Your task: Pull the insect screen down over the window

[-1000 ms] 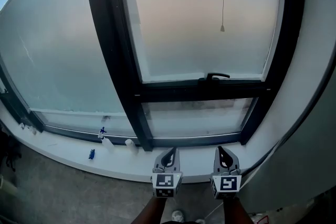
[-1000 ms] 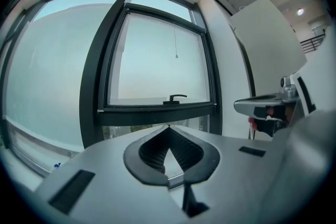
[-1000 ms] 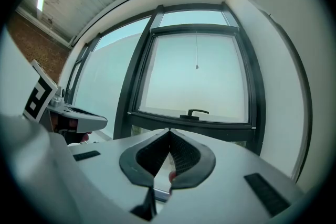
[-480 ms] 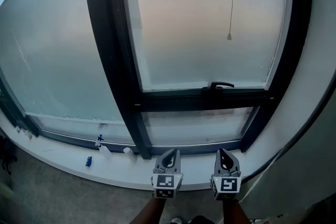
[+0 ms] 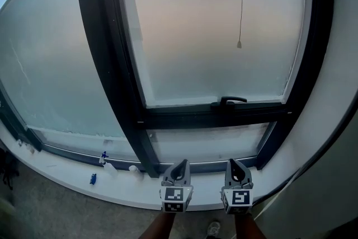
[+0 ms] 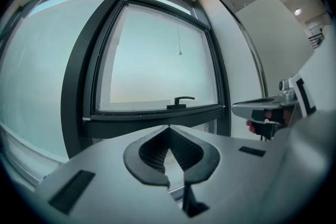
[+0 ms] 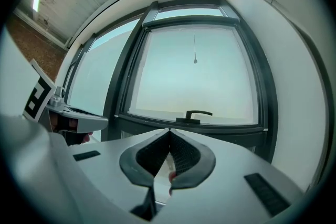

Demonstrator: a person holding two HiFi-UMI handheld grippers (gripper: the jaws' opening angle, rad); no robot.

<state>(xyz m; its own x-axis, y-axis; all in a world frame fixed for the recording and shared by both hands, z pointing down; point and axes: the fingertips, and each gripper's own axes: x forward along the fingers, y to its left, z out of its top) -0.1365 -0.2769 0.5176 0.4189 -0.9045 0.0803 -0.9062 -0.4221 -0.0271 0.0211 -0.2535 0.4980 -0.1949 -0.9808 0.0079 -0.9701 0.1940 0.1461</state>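
Pull cord (image 5: pixel 239 43) dangling well above right tool (image 5: pixel 235 165), left tool (image 5: pixel 180 166) beside, both closed, empty.

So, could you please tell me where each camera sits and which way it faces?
Head view: on the person's head, looking steeply down at the window; forearms, left tongs and right tongs at bottom.
Left gripper view: on the left tongs, facing the window level; own shut jaws, right tongs at right.
Right gripper view: on the right tongs, likewise; own shut jaws, left tongs at left.
All share the window handle and hanging cord.
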